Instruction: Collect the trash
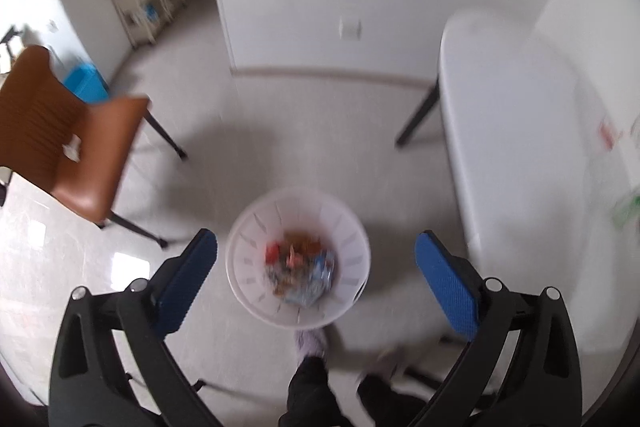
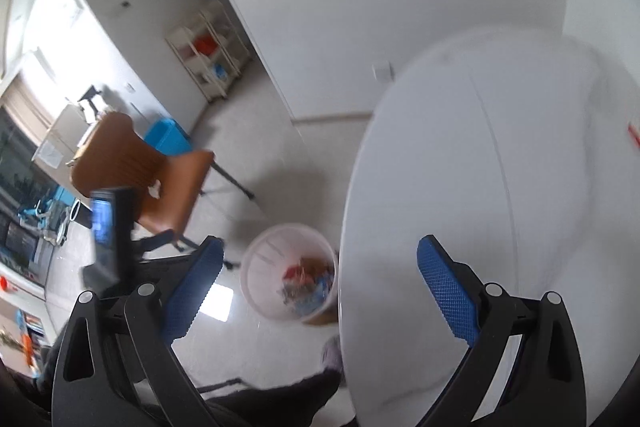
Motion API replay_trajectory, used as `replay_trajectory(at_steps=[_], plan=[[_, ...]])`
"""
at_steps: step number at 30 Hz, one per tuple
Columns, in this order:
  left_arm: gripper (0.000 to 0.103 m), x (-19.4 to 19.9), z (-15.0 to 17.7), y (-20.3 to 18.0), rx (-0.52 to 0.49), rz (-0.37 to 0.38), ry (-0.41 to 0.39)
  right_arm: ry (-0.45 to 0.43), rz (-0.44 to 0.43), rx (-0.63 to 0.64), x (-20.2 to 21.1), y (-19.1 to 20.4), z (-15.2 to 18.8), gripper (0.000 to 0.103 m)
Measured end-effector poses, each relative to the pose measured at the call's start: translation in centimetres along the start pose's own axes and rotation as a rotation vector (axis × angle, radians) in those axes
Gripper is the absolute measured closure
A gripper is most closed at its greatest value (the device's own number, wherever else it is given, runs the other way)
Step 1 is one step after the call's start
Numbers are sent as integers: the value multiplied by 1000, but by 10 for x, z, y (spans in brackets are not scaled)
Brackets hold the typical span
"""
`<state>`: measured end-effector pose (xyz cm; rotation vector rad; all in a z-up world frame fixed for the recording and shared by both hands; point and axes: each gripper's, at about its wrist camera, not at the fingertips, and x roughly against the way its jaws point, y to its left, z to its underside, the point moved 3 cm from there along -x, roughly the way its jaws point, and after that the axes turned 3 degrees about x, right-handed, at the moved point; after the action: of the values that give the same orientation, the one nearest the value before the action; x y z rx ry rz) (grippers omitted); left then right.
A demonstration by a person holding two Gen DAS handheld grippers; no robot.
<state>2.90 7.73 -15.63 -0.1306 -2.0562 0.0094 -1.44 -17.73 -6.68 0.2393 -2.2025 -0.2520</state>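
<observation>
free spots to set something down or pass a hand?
Bare: white table near end; floor between brown chair and table leg. Crowded: white bin full of wrappers; a crumpled scrap on the chair seat; table's far right edge holds litter.

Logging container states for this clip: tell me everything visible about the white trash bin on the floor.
The white trash bin is round, translucent plastic, its wall pierced by rows of small slots. It stands upright on the pale floor, beside the white table and near the brown chair. Inside lies a blurred heap of trash in red, brown and blue. Both tools are open, above it, touching nothing. A shoe is close to its base; contact is unclear.
</observation>
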Motion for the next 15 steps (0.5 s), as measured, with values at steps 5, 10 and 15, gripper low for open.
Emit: replay_trajectory(at_steps=[5, 10, 15], plan=[[8, 119, -44, -33, 2, -43, -251, -173, -18, 62, 57, -2, -34, 3], [8, 220, -77, -73, -14, -130, -456, -332, -20, 114, 116, -6, -71, 3], [8, 279, -94, -101, 51, -161, -579, -458, 13, 163, 161, -1, -91, 3]])
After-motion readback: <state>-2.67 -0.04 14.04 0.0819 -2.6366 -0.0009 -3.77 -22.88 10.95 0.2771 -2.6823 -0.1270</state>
